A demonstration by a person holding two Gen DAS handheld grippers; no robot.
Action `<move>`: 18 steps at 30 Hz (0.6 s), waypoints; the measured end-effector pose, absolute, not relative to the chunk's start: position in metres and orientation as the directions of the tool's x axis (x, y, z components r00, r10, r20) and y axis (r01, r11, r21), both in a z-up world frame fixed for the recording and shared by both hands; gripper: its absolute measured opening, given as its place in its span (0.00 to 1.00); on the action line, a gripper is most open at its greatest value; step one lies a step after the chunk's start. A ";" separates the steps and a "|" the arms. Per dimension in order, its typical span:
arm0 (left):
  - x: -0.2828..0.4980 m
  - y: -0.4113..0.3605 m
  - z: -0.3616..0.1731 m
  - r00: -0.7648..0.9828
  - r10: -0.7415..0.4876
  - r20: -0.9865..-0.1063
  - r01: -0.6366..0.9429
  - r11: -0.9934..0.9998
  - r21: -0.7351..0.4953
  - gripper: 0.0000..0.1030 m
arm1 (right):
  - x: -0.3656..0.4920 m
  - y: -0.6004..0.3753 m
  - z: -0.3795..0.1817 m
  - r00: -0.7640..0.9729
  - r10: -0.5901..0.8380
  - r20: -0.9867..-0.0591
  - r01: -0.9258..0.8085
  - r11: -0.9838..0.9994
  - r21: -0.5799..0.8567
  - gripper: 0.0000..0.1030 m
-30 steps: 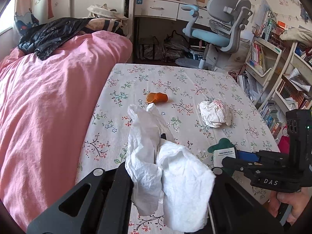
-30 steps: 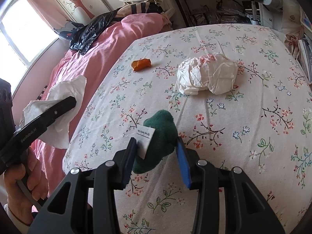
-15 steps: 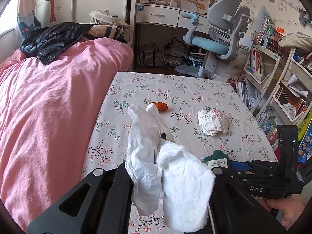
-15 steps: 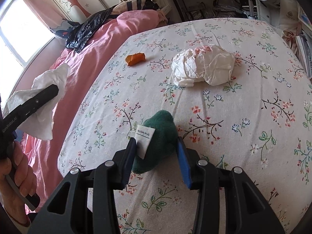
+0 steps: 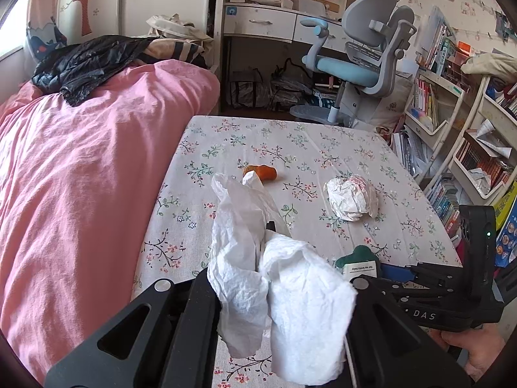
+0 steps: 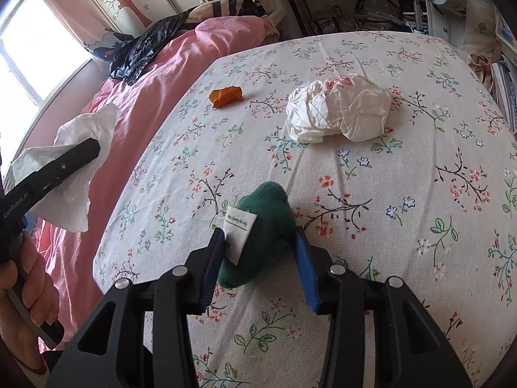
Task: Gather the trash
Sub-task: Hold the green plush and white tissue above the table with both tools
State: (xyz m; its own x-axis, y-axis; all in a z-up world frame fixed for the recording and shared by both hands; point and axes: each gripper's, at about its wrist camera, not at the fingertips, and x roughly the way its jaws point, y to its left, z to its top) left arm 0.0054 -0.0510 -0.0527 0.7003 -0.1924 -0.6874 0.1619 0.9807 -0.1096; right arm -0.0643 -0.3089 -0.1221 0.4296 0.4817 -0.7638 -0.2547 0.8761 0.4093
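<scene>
My left gripper [image 5: 270, 228] is shut on a crumpled white tissue [image 5: 290, 291], which hides most of its fingers. In the right wrist view the left gripper [image 6: 93, 148] holds the tissue [image 6: 87, 123] over the bed's edge. My right gripper [image 6: 258, 239] is shut on a green felt piece [image 6: 268, 213] with a white tag, low over the floral table's [image 6: 420, 194] near part. Seen from the left, the right gripper [image 5: 384, 271] and the green piece [image 5: 358, 253] are at the lower right. A crumpled paper ball [image 6: 339, 110] and an orange scrap [image 6: 226, 95] lie farther back on the table.
A bed with a pink cover [image 5: 80, 177] runs along the table's left side, with a black plastic bag [image 5: 87, 64] on it. Beyond the table stand a grey-blue office chair [image 5: 365, 55] and a white desk [image 5: 258, 22]. Bookshelves [image 5: 452, 113] line the right.
Nothing has been taken up or let go. Both views have shifted only slightly, and the tissue and the green piece sit the same between their jaws.
</scene>
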 end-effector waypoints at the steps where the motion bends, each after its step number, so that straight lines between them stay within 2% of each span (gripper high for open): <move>1: 0.006 -0.052 -0.053 0.700 -0.192 -0.688 0.162 0.981 -0.108 0.07 | -0.065 -0.309 -0.122 0.429 0.482 -0.764 -0.256 0.876 0.409 0.42; 18: 0.006 -0.055 -0.055 0.696 -0.193 -0.691 0.167 0.980 -0.106 0.07 | -0.065 -0.307 -0.122 0.431 0.479 -0.765 -0.260 0.877 0.403 0.42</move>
State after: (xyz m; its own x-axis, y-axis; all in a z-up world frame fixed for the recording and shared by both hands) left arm 0.0065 -0.0551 -0.0551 0.6964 -0.1933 -0.6912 0.1670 0.9802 -0.1059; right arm -0.0651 -0.3069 -0.1218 0.4307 0.4791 -0.7648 -0.2595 0.8774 0.4035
